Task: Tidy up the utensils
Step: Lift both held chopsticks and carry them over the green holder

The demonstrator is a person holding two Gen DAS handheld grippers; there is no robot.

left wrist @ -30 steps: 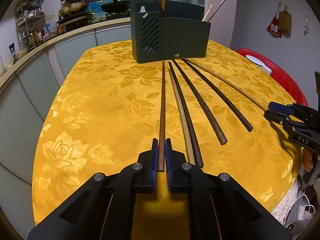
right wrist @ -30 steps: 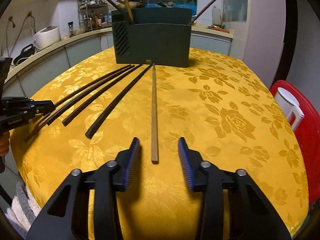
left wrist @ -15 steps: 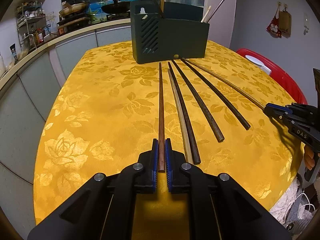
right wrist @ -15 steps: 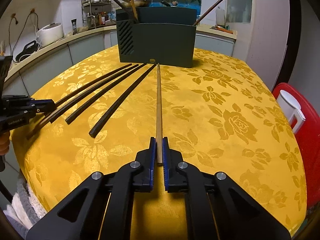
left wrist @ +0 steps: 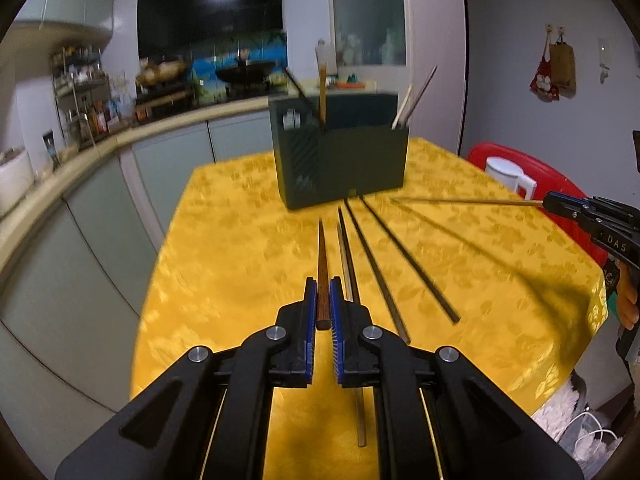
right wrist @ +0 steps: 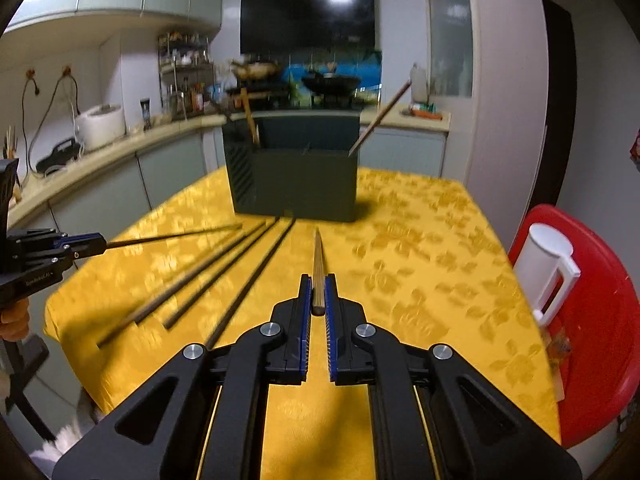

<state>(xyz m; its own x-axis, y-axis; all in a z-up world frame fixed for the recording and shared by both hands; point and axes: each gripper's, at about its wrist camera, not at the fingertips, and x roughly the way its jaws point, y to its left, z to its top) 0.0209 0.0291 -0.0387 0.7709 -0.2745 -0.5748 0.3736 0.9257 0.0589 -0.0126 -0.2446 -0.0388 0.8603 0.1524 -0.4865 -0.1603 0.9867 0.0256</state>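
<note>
My left gripper [left wrist: 322, 300] is shut on a reddish-brown chopstick [left wrist: 322, 264] and holds it lifted above the yellow table [left wrist: 240, 264], tip toward the dark green utensil holder [left wrist: 340, 152]. My right gripper [right wrist: 317, 294] is shut on a light wooden chopstick [right wrist: 318, 264], also lifted and pointing at the holder [right wrist: 296, 168]. Each gripper shows in the other's view, the right one [left wrist: 550, 201] and the left one [right wrist: 102, 242]. Three dark chopsticks [left wrist: 372, 264] and a pale one [left wrist: 360, 412] lie on the cloth. The holder has several sticks in it.
A red stool [right wrist: 592, 320] with a white jug [right wrist: 548, 268] stands to the right of the table. A kitchen counter [left wrist: 80, 160] with pans and bottles runs behind and to the left. The table's near edge is just below the grippers.
Both grippers have risen off the table, each with its chopstick. One second ago the right gripper was open around its chopstick; it has since shut on it.
</note>
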